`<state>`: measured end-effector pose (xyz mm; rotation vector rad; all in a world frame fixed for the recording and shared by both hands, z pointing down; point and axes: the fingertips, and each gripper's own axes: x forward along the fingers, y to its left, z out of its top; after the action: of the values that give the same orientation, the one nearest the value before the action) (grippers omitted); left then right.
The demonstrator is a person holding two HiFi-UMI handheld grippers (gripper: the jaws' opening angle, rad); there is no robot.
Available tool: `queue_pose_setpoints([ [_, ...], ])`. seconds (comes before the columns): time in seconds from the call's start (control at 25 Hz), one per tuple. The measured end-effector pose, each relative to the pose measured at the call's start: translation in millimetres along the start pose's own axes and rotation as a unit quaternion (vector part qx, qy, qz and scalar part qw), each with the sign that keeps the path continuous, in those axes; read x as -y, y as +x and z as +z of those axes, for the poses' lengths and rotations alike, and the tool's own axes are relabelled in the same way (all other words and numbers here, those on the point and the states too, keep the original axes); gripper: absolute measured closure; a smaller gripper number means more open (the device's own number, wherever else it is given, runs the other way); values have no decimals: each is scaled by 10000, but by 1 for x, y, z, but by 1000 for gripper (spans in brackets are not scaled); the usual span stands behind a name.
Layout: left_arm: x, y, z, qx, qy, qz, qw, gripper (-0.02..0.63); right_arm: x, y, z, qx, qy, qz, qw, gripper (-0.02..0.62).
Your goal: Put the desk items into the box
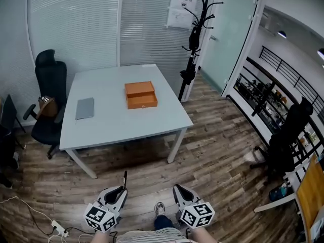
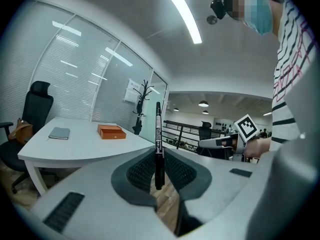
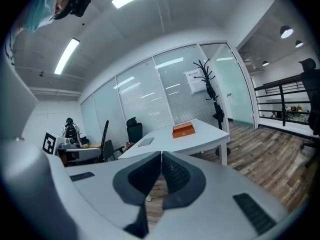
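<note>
An orange box (image 1: 140, 94) sits closed on the white table (image 1: 126, 123), with a grey notebook (image 1: 85, 108) to its left. I stand well back from the table on the wood floor. My left gripper (image 1: 120, 190) is shut on a black pen (image 1: 125, 178); in the left gripper view the pen (image 2: 158, 144) stands upright between the pads (image 2: 142, 171), the box (image 2: 111, 132) far off. My right gripper (image 1: 178, 189) is shut with nothing in it (image 3: 161, 168). From the right gripper view the box (image 3: 183, 129) and notebook (image 3: 146, 141) lie ahead.
A black office chair (image 1: 49, 103) stands at the table's left side with a brown bag beside it. A black coat rack (image 1: 195, 39) rises behind the table's far right corner. A power strip (image 1: 58, 231) and cable lie on the floor at left. Another black chair (image 1: 288, 135) is at right.
</note>
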<state>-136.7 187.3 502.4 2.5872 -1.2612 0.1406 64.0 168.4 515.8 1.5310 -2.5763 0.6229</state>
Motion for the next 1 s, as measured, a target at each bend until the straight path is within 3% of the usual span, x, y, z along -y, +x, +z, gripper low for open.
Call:
queue_pose_setpoints([
  [0.6, -34, 133, 45, 181, 56, 544, 9983, 535, 97, 98, 68, -53, -158, 647, 9978, 568],
  [1.0, -42, 183, 38, 118, -147, 778, 9968, 535, 137, 132, 73, -311, -79, 874, 9957, 568],
])
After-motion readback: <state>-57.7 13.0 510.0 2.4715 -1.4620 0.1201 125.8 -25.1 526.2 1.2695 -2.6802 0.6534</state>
